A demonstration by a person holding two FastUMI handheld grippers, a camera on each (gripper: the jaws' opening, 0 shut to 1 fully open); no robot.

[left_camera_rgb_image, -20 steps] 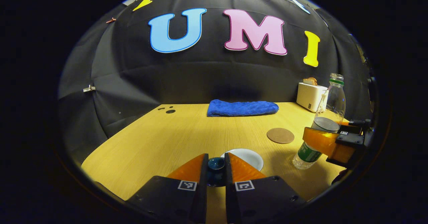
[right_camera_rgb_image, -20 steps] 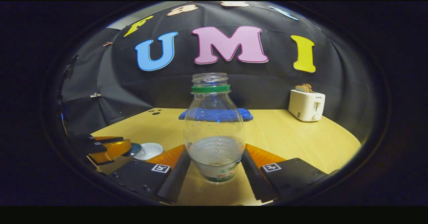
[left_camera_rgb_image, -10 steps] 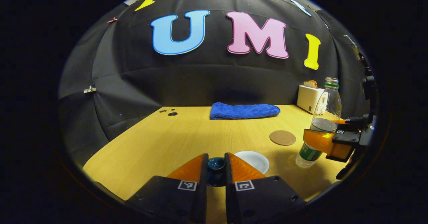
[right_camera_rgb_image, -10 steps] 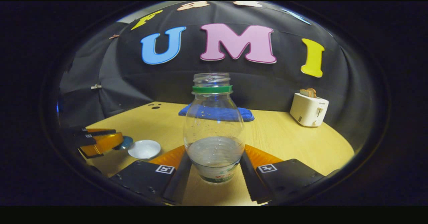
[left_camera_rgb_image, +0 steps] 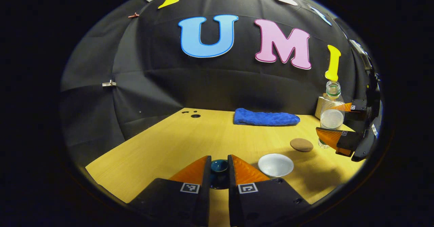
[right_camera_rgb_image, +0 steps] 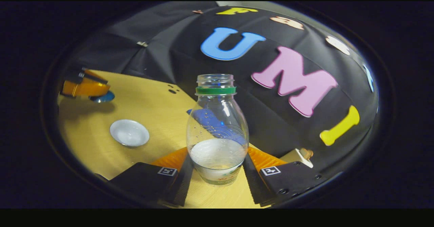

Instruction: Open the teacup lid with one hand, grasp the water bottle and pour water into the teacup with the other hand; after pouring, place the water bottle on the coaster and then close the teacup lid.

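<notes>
Clear plastic: bottle (right_camera_rgb_image: 217,128), cap off, water low in its body, gripped low between the orange fingers of the right gripper (right_camera_rgb_image: 217,166), both pressing on its sides.
Bottle axis: in the left gripper view it stands close to upright (left_camera_rgb_image: 331,113), mouth up; the table looks steeply slanted in the right gripper view (a sign, I judge, that this gripper is rolled).
Cup: open white cup (right_camera_rgb_image: 129,132) on the wood table (left_camera_rgb_image: 190,142), lid off, lying to the left of the bottle and well apart from it.
Coaster: brown disc (left_camera_rgb_image: 301,144) between cup and bottle, just beside the bottle's base.
Left gripper (left_camera_rgb_image: 219,168): narrow, closed on the blue lid (left_camera_rgb_image: 219,167), held off to the cup's left and clear of its mouth.
Nearer hand: the right one, for pouring.
Coming move: carry the bottle left over the cup, past the coaster, then tip the mouth down toward the cup's centre.
Risk: cup is shallow (water may splash).
</notes>
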